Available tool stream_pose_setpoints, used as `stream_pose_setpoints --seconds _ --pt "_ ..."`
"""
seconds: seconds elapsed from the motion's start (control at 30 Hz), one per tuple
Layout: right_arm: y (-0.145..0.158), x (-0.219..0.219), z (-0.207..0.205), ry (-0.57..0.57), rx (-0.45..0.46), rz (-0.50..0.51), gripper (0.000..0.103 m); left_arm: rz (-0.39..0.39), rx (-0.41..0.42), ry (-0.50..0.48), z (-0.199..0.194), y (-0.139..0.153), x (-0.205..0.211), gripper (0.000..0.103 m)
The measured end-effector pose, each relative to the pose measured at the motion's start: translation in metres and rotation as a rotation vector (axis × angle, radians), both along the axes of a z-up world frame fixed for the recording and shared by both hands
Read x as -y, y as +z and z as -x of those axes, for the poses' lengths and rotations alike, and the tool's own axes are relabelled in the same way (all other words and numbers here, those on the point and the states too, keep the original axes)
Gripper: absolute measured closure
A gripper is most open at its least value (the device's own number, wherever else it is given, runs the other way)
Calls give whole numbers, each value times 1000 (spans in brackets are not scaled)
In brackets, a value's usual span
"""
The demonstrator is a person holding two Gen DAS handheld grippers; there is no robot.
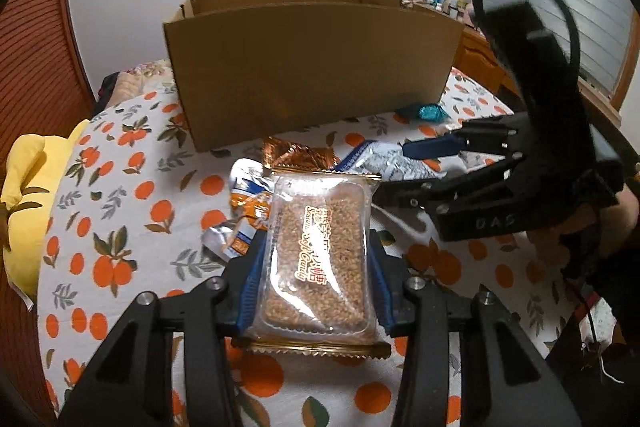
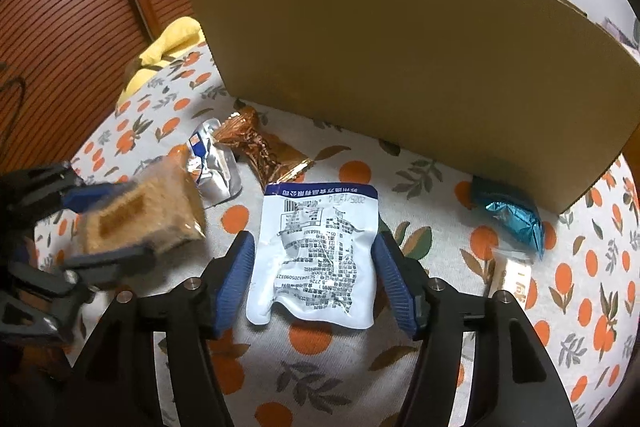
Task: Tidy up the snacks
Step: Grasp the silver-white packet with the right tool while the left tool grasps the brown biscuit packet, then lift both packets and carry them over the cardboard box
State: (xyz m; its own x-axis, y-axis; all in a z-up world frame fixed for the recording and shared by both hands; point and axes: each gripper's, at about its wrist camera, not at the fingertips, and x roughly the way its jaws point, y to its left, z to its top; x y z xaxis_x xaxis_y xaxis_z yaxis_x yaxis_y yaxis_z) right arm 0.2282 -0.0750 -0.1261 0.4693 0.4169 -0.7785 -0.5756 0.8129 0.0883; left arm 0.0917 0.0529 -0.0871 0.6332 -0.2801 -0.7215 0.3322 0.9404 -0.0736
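L gripper [image 1: 316,259] clamped on sesame candy bar [image 1: 318,259], held above cloth near cardboard box [image 1: 308,67].
R gripper [image 2: 314,259] wide open astride white pouch [image 2: 316,251]; pouch to be pinched mid-body, bar lifted clear of box wall.

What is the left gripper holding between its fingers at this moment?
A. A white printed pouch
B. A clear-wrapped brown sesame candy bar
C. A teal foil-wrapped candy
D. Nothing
B: in the left wrist view the left gripper has its blue fingers pressed against both sides of the clear-wrapped brown sesame candy bar, lifted above the orange-print cloth; the white printed pouch lies between the open right gripper.
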Motion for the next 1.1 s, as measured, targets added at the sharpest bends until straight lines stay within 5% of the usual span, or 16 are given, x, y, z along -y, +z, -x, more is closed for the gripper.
stream_pose_setpoints --seconds 0.3,0.73,0.83,1.1 --pt "-5 -14 6 14 60 92 35 8 18 46 0 8 -17 58" --pt "-7 -8 9 -7 79 63 32 16 17 67 -1 6 -23 58" --pt "-5 -6 13 2 77 65 43 17 17 69 -1 6 -23 58" --pt "-3 6 25 42 48 45 45 15 17 67 0 6 -22 58"
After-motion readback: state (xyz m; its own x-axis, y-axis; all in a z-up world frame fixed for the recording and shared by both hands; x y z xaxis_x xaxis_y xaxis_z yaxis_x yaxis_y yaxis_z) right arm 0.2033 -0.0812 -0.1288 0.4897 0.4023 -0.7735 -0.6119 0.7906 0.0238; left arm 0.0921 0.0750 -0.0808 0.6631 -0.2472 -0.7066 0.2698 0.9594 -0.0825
